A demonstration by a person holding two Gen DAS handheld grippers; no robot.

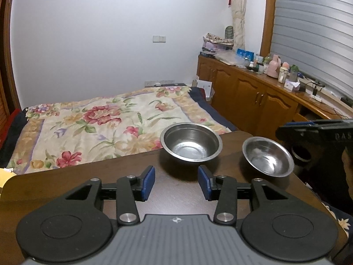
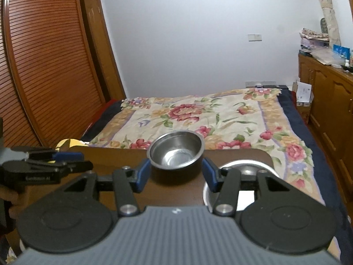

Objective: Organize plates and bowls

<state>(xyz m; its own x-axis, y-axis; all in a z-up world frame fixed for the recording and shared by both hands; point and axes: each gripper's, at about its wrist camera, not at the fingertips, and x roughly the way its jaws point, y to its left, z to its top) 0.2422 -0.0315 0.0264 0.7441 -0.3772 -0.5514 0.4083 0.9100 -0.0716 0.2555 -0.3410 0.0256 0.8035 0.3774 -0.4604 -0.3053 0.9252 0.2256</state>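
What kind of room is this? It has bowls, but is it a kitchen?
Most likely a bedroom, not a kitchen. There is a bed with a flowery blanket, a tall slatted wardrobe door, and wooden cabinets. The bowls just sit on a small table.

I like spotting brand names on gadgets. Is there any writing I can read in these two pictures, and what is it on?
"GenRobot.AI", faint: on the side of the black left gripper, seen from the right wrist.
"DAS", cut off at the picture's edge: on the black right gripper, seen from the left wrist.
Labels on the bottles and boxes on the wooden sideboard: too small to read.
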